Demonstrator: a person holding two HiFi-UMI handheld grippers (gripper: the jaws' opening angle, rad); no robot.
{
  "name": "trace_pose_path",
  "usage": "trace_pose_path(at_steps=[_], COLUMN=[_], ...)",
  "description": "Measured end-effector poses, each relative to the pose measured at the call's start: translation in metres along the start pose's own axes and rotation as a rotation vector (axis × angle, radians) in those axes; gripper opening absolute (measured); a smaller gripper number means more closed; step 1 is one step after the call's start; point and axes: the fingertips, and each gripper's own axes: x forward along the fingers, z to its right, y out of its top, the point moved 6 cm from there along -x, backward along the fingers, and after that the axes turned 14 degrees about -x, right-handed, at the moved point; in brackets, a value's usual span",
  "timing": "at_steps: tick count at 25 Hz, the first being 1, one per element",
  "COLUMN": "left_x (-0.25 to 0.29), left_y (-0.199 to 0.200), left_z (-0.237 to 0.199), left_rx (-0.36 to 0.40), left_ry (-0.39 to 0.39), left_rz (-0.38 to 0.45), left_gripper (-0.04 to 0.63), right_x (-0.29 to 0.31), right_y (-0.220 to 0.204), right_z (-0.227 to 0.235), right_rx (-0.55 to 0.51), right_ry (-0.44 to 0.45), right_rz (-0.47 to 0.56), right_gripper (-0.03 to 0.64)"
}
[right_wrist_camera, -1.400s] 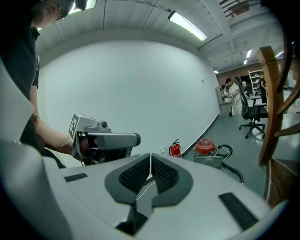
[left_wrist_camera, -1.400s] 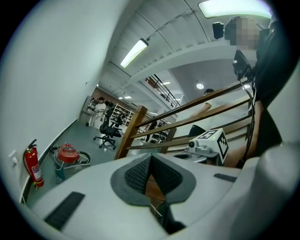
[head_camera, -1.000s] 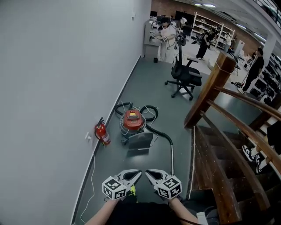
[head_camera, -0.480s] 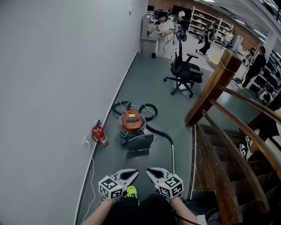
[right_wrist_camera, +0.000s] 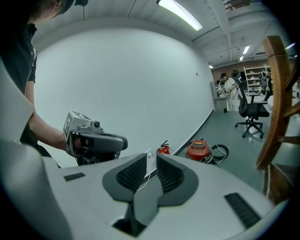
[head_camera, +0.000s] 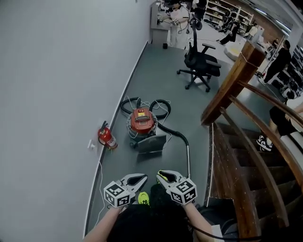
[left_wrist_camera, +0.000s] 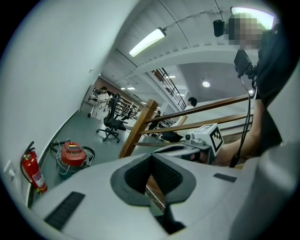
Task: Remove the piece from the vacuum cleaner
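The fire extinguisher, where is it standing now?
In the head view, the red fire extinguisher stands on the floor by the white wall, just left of the red vacuum cleaner.

In the head view, the vacuum cleaner (head_camera: 142, 120) is shown too small for its separate parts to be told apart, and part of its black hose (head_camera: 163, 106) is hidden behind the red body. What the grey panel (head_camera: 151, 143) just in front of it is cannot be told. The people (head_camera: 176, 14) at the far end of the room are cut by the top edge and too small for detail. The wooden staircase (head_camera: 236, 156) is cut off by the right and bottom edges, and the person's forearms (head_camera: 102, 228) by the bottom edge. In the left gripper view, the foot of the staircase's corner post is hidden behind the body of the left gripper (left_wrist_camera: 151, 161).
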Motion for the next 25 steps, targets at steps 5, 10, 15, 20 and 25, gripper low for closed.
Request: trace_pose_path(at_steps=[5,10,15,20,25], left_x=[0.011,0.033,0.061,0.092,0.121], left_y=[0.013,0.029,0.042,0.062,0.081], left_z=[-0.011,-0.023,-0.039,-0.054,-0.066], left_rx=[0.023,0.017,-0.013,-0.015,-0.024], left_ry=[0.036,0.055,0.067,0.086,0.128], left_rz=[-0.006,-0.011,-0.017,-0.025,-0.014], left_gripper=[0.009,0.009,0.011,0.011,0.011], right_x=[0.014,0.026,0.04,0.054,0.065], right_y=[0.005,0.013,0.017,0.022,0.03], right_z=[0.022,0.048,0.079,0.112,0.145], right_rx=[0.0,-0.003,0.003,0.0,-0.026], right_ry=[0.018,0.049,0.08,0.129,0.201], right_rz=[0.003,0.004,-0.015,-0.039,-0.065], right_gripper=[0.071,0.071,0.071,0.071,0.075])
